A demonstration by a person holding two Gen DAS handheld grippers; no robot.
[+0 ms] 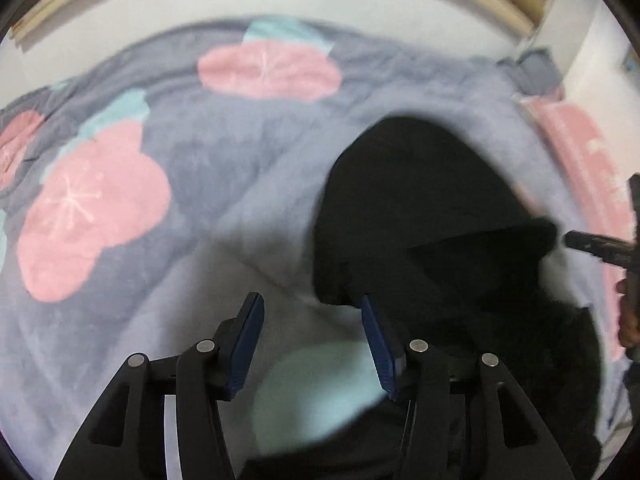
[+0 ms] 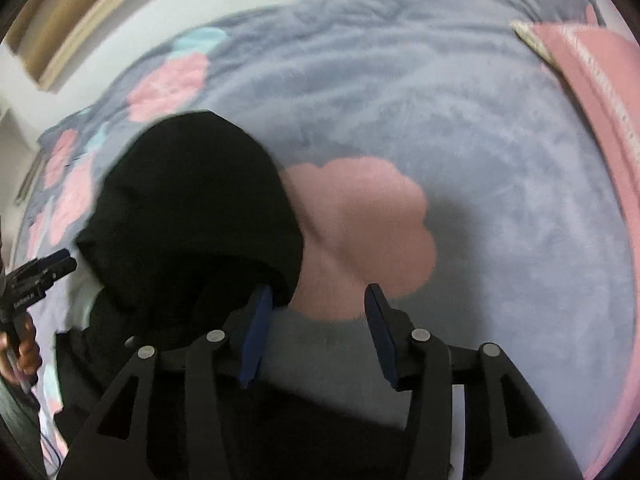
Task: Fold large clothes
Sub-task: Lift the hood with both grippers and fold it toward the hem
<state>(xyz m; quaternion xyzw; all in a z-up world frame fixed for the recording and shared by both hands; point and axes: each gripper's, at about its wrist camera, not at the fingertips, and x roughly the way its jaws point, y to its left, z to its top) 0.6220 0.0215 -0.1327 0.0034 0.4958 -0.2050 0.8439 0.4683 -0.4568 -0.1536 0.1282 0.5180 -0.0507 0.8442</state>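
Garment [image 1: 420,200], black, on blanket [image 1: 240,184] between both gaping tongs [image 1: 310,320].

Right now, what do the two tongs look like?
The left tongs and the right tongs look alike: black angular frames with cut-out holes, round silver rivets at the joints, and flat dark-blue ridged pads on the two fingers. No cables or sleeves are visible.

Soft, even indoor light, rather dim, with no glare. Both fisheye views bend strongly toward dark rounded corners. Motion blur smears the blanket [image 1: 248,184] and its pink patches. The black garment [image 2: 192,208] reads as a featureless dark mass, its folds lost in shadow.
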